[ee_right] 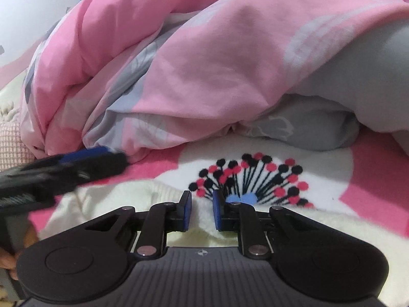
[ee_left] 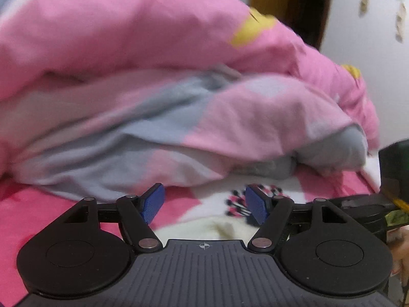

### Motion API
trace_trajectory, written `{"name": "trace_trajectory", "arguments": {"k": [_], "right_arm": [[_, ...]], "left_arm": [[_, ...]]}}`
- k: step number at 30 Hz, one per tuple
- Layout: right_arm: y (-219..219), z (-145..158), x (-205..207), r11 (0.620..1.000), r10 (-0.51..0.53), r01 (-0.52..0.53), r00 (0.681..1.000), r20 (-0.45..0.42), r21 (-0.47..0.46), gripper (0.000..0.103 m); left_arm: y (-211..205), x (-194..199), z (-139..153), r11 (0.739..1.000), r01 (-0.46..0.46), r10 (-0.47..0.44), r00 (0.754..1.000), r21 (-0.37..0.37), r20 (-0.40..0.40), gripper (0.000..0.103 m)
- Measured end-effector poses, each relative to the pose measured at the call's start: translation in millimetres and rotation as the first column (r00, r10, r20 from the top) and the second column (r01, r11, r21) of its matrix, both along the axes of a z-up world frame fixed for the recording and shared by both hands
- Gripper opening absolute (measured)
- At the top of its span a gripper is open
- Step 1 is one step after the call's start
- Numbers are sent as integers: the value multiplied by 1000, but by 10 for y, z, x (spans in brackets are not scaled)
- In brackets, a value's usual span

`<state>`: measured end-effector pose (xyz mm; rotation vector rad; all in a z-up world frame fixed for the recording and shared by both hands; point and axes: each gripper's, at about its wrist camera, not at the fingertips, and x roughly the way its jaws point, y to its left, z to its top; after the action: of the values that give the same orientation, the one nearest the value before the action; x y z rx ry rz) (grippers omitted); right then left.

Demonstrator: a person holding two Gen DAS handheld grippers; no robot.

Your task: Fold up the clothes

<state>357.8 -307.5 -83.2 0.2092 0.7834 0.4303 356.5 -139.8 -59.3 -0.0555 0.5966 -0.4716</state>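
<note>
A cream fluffy garment (ee_right: 107, 199) lies on the pink bed sheet with a flower print (ee_right: 250, 176). It also shows in the left wrist view (ee_left: 204, 230), just under my left gripper. My left gripper (ee_left: 204, 202) is open and empty above it. My right gripper (ee_right: 202, 204) has its jaws a small gap apart, low over the cream garment; nothing shows clearly between them. The left gripper (ee_right: 76, 163) appears blurred at the left of the right wrist view. The right gripper (ee_left: 370, 204) shows at the right edge of the left wrist view.
A big bunched pink and grey quilt (ee_left: 179, 89) rises right behind the garment and fills the far side; it also shows in the right wrist view (ee_right: 217, 64). A white wall (ee_left: 370, 38) and a dark doorway (ee_left: 306, 7) stand beyond.
</note>
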Motion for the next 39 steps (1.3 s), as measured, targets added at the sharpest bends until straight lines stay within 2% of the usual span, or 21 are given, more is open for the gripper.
{"name": "trace_trajectory", "arguments": {"k": [3, 7, 8, 11, 15, 19, 21, 25, 30, 37, 39], "right_arm": [[-114, 63, -84, 999, -24, 24, 1000, 9, 24, 18], [-330, 232, -221, 996, -81, 80, 995, 62, 33, 18], [-360, 264, -249, 996, -89, 89, 993, 81, 12, 18], [-302, 142, -233, 984, -64, 75, 995, 71, -163, 17], [-339, 67, -271, 967, -33, 47, 998, 60, -249, 16], [-322, 148, -340, 958, -56, 77, 995, 84, -276, 17], [-268, 199, -398, 959, -33, 65, 992, 118, -277, 17], [-197, 32, -406, 914, 41, 9, 992, 115, -406, 16], [-607, 69, -437, 976, -43, 60, 996, 81, -209, 11], [-706, 169, -541, 981, -85, 95, 994, 63, -171, 14], [-704, 248, -571, 984, -92, 103, 992, 85, -146, 14]], "left_arm": [[-179, 41, -150, 996, 30, -27, 999, 79, -42, 70], [-226, 36, -214, 991, 44, -38, 998, 123, -55, 71], [-233, 32, -224, 990, 47, -40, 998, 132, -56, 71], [-262, 11, -254, 985, 53, -45, 998, 164, -51, 71], [-252, 0, -267, 983, 60, -54, 998, 175, -42, 73], [-192, 21, -276, 988, 54, -46, 997, 142, -56, 74], [-190, 19, -276, 989, 53, -46, 997, 141, -56, 75], [-163, 14, -283, 990, 44, -37, 998, 134, -59, 75], [-91, 5, -272, 991, 37, -28, 997, 125, -70, 75], [-102, -160, -223, 974, 41, -32, 998, 221, -45, 80], [-83, -218, -200, 972, 47, -39, 999, 230, -36, 80]]}}
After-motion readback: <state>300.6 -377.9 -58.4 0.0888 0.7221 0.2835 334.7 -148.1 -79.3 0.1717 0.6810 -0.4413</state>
